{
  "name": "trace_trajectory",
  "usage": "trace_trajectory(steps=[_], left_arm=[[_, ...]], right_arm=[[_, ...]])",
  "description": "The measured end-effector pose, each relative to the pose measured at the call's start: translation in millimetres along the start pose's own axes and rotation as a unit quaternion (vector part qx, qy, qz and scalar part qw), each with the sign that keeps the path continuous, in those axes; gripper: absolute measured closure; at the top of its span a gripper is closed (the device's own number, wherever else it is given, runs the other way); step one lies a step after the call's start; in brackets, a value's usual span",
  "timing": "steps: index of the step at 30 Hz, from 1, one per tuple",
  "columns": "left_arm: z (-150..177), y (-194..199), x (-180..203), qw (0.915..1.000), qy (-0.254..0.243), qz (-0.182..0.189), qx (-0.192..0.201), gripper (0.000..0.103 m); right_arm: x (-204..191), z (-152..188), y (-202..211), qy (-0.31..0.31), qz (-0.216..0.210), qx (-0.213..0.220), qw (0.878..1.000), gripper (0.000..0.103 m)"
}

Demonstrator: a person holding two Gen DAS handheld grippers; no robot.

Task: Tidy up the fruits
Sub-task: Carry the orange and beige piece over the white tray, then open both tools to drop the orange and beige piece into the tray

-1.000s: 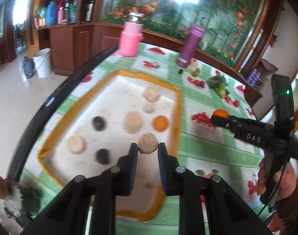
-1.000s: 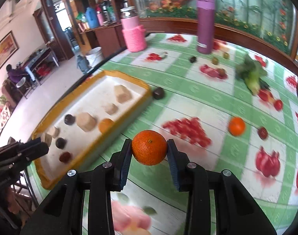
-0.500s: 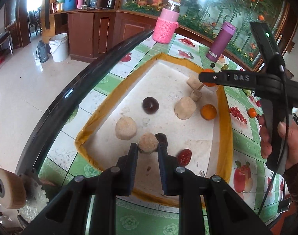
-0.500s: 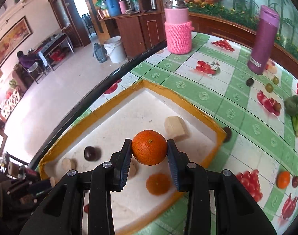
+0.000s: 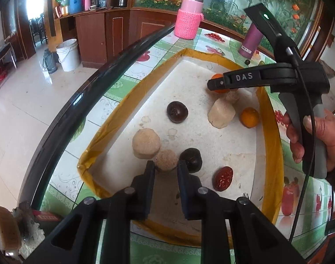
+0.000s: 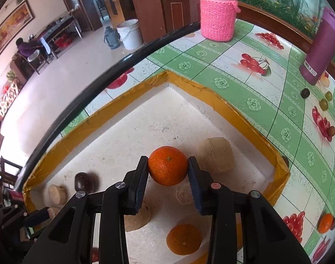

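Over the yellow-rimmed tray [image 5: 97,138]: both grippers loaded with fruit

Left gripper [image 5: 166,167] is clamped on a small tan fruit [image 5: 166,160] low over the tray's near left corner, a larger tan fruit [image 5: 146,143] just to its left, a dark fruit [image 5: 191,158] just to its right; right gripper [image 6: 168,169] is closed on an orange [image 6: 168,165], held above the white tray floor, with a second orange [image 6: 184,239] lying below it and a pale peeled chunk [image 6: 217,155] just to the right
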State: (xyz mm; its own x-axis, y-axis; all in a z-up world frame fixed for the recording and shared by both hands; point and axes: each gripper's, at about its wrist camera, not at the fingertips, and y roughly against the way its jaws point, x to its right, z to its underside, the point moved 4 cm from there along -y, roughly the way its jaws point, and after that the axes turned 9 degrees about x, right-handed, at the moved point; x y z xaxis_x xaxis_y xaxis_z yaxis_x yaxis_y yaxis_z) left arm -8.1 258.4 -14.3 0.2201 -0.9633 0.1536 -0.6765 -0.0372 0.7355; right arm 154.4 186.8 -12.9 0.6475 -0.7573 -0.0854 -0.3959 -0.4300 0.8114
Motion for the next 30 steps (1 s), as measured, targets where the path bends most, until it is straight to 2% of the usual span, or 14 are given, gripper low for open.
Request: trace_trajectory(steps=[8,13,16,18,21,26,28,30], left_arm=[[1,-2,1,1.0000,-0.003,-0.005,-0.001,0.079],[2,-1,3,0.9999,-0.006,-0.009,-0.002,0.078],[2,2,5,0.9999,-0.009,-0.008,-0.001,0.069],[3,5,8,0.9999,-0.014,-0.009,0.002,0.057],[4,10,12,0.9996,-0.021,-0.015,0.008,0.044],[6,18,13,0.9995,-0.025,-0.018,0.010,0.039],[6,22,13,0.9993,-0.027,-0.021,0.012,0.034],[5,26,15,0.9989,-0.032,-0.027,0.019,0.026]], right_arm=[[2,1,-6,0.004,0.003,-0.009,1.000,0.068],[5,4,-5,0.002,0.015,-0.011,1.000,0.062],[7,7,0,-0.002,0.017,-0.011,1.000,0.061],[8,10,5,-0.001,0.023,-0.009,1.000,0.060],[9,15,16,-0.001,0.029,-0.003,1.000,0.060],[7,28,38,-0.003,0.032,0.008,0.999,0.055],[8,34,48,-0.010,0.034,0.014,0.999,0.045],[9,39,61,-0.019,0.033,0.025,0.999,0.044]])
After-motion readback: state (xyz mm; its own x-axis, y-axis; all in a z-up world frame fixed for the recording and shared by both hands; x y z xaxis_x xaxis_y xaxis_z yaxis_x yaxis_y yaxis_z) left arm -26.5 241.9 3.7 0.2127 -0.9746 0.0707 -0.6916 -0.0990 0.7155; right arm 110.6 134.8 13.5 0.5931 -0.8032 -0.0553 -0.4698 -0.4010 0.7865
